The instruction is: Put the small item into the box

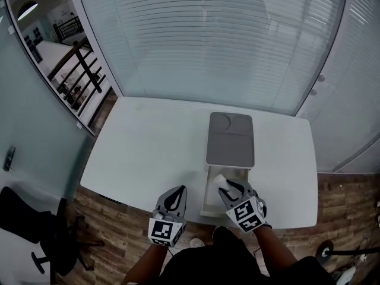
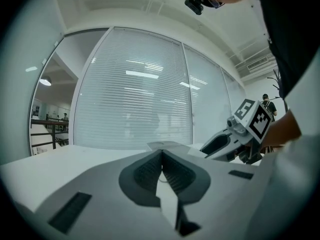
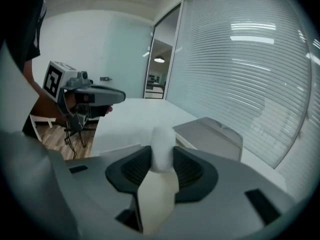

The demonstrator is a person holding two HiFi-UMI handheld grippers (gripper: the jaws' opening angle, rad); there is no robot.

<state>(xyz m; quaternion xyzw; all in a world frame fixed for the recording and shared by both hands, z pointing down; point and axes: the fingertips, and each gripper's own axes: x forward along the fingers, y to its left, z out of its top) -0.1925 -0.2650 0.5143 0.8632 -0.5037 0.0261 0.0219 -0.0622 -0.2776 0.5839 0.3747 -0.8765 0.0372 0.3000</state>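
A white box (image 1: 206, 190) stands open on the white table (image 1: 142, 153) near its front edge, and its grey lid (image 1: 230, 140) lies just beyond the opening. My right gripper (image 1: 230, 186) hangs over the open part, shut on a small white item (image 1: 220, 180). The right gripper view shows that item (image 3: 161, 150) pinched between the dark pads, with the grey lid (image 3: 210, 130) ahead of it. My left gripper (image 1: 177, 193) sits left of the box at the table's front edge; its jaws meet with nothing between them (image 2: 161, 154). From there the right gripper (image 2: 226, 140) shows at the right.
A glass wall with blinds (image 1: 214, 40) runs behind the table. Wooden floor (image 1: 107, 218) lies below the front edge, with a black office chair (image 1: 35, 230) at the lower left. A railing (image 1: 77, 76) shows through the glass on the left.
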